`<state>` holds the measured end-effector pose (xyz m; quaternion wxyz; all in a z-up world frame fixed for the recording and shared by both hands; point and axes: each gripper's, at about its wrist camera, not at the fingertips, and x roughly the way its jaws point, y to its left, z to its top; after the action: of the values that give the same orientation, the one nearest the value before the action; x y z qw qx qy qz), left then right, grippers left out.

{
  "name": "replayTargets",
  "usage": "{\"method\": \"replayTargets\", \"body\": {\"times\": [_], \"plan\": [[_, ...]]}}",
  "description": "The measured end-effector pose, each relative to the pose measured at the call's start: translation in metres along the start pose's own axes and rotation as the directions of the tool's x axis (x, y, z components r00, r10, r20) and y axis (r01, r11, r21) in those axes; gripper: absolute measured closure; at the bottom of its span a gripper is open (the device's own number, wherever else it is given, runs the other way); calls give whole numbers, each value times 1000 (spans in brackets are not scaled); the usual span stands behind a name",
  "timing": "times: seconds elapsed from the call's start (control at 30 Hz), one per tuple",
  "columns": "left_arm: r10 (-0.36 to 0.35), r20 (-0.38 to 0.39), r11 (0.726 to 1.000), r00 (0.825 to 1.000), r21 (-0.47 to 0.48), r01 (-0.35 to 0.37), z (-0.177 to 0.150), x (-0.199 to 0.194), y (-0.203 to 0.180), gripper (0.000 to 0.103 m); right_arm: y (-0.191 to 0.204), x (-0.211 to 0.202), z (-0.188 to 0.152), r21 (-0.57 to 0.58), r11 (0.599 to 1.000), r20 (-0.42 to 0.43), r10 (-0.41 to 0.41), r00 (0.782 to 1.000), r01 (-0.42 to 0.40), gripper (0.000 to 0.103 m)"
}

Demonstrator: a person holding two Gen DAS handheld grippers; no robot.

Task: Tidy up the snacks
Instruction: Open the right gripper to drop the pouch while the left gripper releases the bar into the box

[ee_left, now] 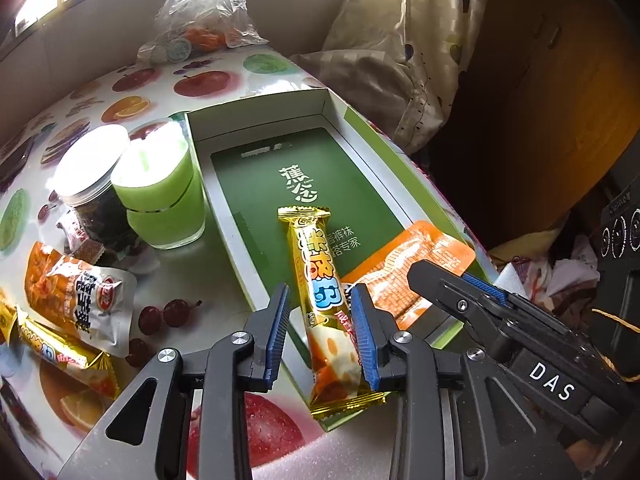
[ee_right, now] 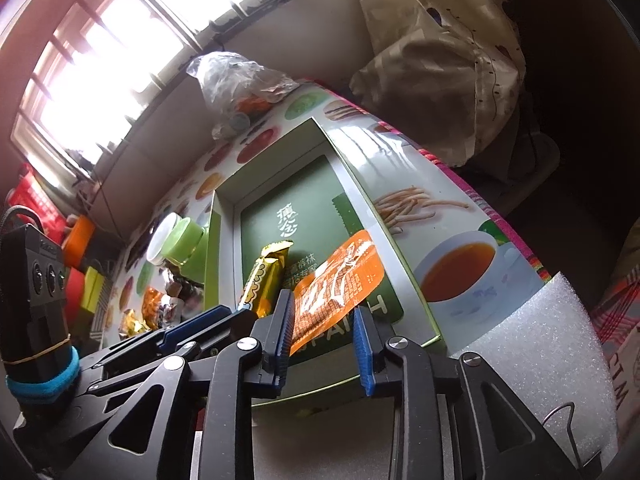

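Note:
An open green box with a white rim lies on the fruit-print table. Inside it a gold snack bar lies lengthwise, its near end over the box's front edge. My left gripper straddles that bar, open: a gap shows at its left pad, while the right pad sits close against the wrapper. An orange snack packet lies tilted in the box to the right of the bar. My right gripper stands open around the packet's near end, clear of its right pad.
Left of the box stand a green cup and a white-lidded jar. Another orange packet and a gold bar lie on the table at the left. A plastic bag sits at the back. White foam lies at the right.

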<state>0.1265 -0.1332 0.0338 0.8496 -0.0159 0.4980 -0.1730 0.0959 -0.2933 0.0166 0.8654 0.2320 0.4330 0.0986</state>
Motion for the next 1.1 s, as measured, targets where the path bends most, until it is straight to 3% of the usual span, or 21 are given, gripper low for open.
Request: {"method": "replayTargets", "body": {"times": [0.37,0.67,1.1], "plan": [[18,60,1000,998,0,-18,-7,-31,5,68,19,-13,-3,-117,983,9,-140,990,140,57],[46,102,999,994,-17,-45,-18,-57,15,67,37,-23,-7,-238,921,53,-304,951,308,55],[116,144,992,983,-70,-106,-42,-87,41,67,73,-34,-22,-275,932,93,-219,971,237,55]]}}
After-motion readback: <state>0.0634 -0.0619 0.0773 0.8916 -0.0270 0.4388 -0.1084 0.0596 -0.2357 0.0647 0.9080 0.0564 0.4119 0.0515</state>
